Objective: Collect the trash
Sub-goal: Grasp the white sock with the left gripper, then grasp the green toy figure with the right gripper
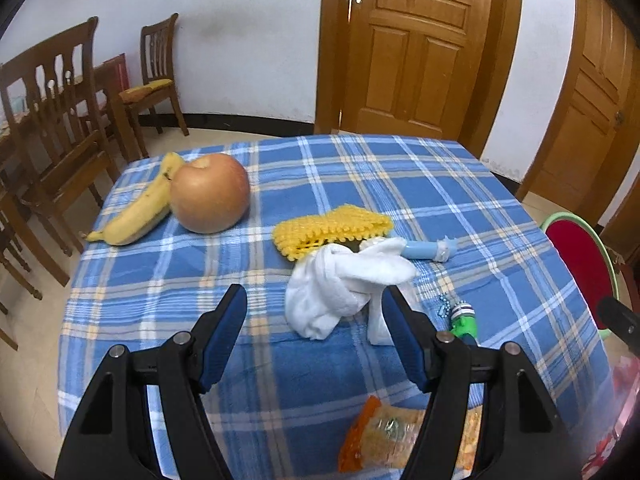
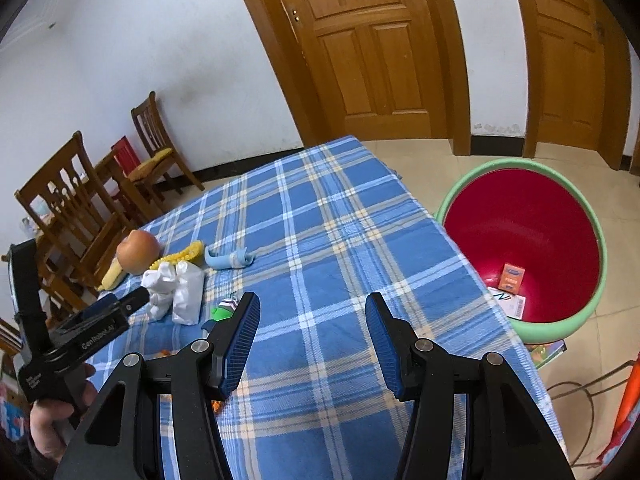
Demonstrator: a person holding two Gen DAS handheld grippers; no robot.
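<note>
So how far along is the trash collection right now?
Done: an orange carton and a white slip lie in the red, green-rimmed bin. In hand: nothing; left gripper and right gripper are open. Left: crumpled white tissue, orange snack wrapper, blue tube.

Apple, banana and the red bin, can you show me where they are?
apple (image 1: 210, 199), left wrist view, on its front skin.
banana (image 1: 138, 212), left wrist view, mid-length on the peel.
red bin (image 2: 520, 216), right wrist view, on its inner wall.
</note>
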